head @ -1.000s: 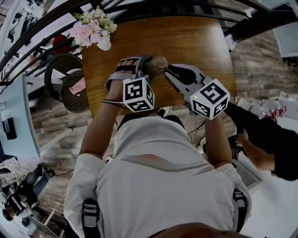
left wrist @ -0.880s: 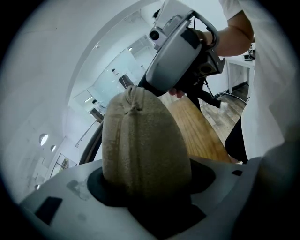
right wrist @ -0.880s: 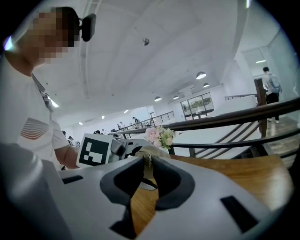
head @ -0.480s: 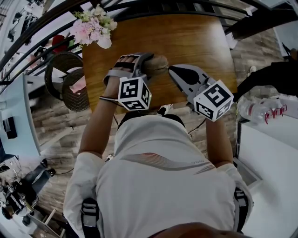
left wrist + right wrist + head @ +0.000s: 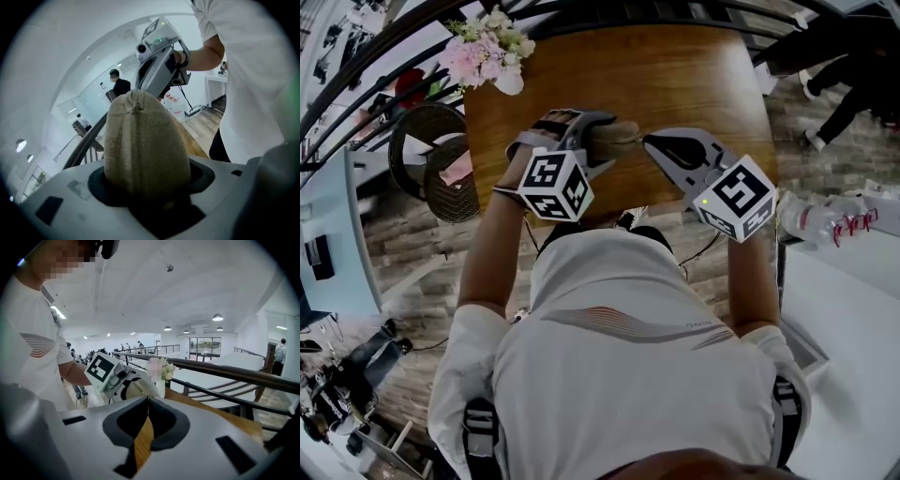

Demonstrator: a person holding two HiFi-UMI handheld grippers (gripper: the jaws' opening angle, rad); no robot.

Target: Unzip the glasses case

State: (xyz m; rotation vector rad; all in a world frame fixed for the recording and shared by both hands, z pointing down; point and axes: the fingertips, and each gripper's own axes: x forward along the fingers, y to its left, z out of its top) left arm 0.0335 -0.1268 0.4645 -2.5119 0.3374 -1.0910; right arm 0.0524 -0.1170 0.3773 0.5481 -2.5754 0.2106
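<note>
A tan fabric glasses case is held above the wooden table. My left gripper is shut on it, its jaws wide round the case's body. In the left gripper view the case stands up between the jaws and fills the middle. My right gripper is shut, its tips pinching the small zipper tab at the case's right end. In the right gripper view the jaws meet just before the case, and the tab itself is hidden.
A vase of pink and white flowers stands on the table's far left corner. A wicker chair is left of the table, and a dark railing runs behind it. A white counter with bottles lies at the right.
The right gripper's jaws have closed at the case's right end. The left gripper has tilted and shifted a little left with the case. The person at the right has walked off.
</note>
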